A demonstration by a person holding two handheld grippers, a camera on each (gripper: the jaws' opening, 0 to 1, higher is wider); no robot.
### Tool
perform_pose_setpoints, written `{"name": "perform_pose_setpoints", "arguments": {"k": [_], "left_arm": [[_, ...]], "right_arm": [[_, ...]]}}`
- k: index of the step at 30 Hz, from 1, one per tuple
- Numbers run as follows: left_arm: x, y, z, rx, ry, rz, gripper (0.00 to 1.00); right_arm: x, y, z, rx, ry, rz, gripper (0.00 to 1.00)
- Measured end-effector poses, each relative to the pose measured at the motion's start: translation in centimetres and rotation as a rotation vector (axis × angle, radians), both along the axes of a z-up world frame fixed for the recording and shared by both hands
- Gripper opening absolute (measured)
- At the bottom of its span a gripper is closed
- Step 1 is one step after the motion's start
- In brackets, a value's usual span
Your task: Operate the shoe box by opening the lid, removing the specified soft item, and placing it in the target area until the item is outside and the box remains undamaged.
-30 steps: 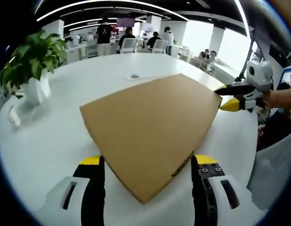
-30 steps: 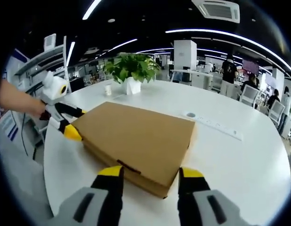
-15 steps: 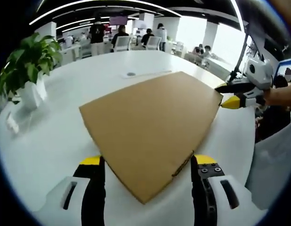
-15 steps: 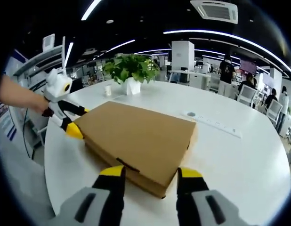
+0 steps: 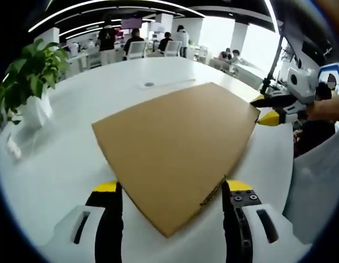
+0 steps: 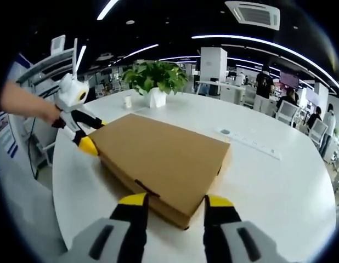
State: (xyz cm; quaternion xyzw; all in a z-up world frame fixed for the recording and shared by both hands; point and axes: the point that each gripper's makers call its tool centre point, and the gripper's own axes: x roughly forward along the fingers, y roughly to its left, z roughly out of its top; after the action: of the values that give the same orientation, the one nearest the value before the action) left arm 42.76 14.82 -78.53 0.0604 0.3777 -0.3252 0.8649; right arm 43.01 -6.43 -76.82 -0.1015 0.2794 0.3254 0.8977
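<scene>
The shoe box (image 5: pixel 172 153) lay flat on the white desk (image 5: pixel 60 164) with its lid down, a plain brown cardboard shape turned so that one corner pointed toward each hand-held gripper. In the left gripper view, the left hand-held gripper (image 5: pixel 170 189) stood released, its yellow-tipped jaws spread on either side of the box's near corner, close to the cardboard without visibly pressing it. In the right gripper view, the right hand-held gripper (image 6: pixel 172 201) was likewise released, its jaws straddling the opposite near corner of the shoe box (image 6: pixel 158 159) above the desk (image 6: pixel 279 186).

Each tool also appeared in the other's view: the right hand-held gripper (image 5: pixel 266 109) met the box's far right corner with its jaws apart above and below the edge, held by a hand (image 5: pixel 326 108); the left hand-held gripper (image 6: pixel 91 136) sat at the box's far left corner, near the desk's left edge, held by a hand (image 6: pixel 27 103).

A potted plant (image 6: pixel 153 82) in a white pot stood toward the desk's far edge, well apart from the box, with a small cup (image 6: pixel 128 102) just beside it. A white strip (image 6: pixel 249 143) lay on the desk beyond the box.
</scene>
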Motion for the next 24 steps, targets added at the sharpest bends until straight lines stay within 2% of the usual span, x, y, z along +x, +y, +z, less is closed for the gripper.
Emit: {"name": "perform_pose_setpoints", "arguments": {"k": [12, 24], "left_arm": [[-1.0, 1.4, -0.1, 0.025, 0.025, -0.032, 0.75], [-2.1, 2.6, -0.1, 0.025, 0.020, -0.045, 0.75]], "right_arm": [[-1.7, 1.0, 0.0, -0.021, -0.016, 0.037, 0.32], [-3.1, 1.9, 0.0, -0.016, -0.017, 0.062, 0.30]]}}
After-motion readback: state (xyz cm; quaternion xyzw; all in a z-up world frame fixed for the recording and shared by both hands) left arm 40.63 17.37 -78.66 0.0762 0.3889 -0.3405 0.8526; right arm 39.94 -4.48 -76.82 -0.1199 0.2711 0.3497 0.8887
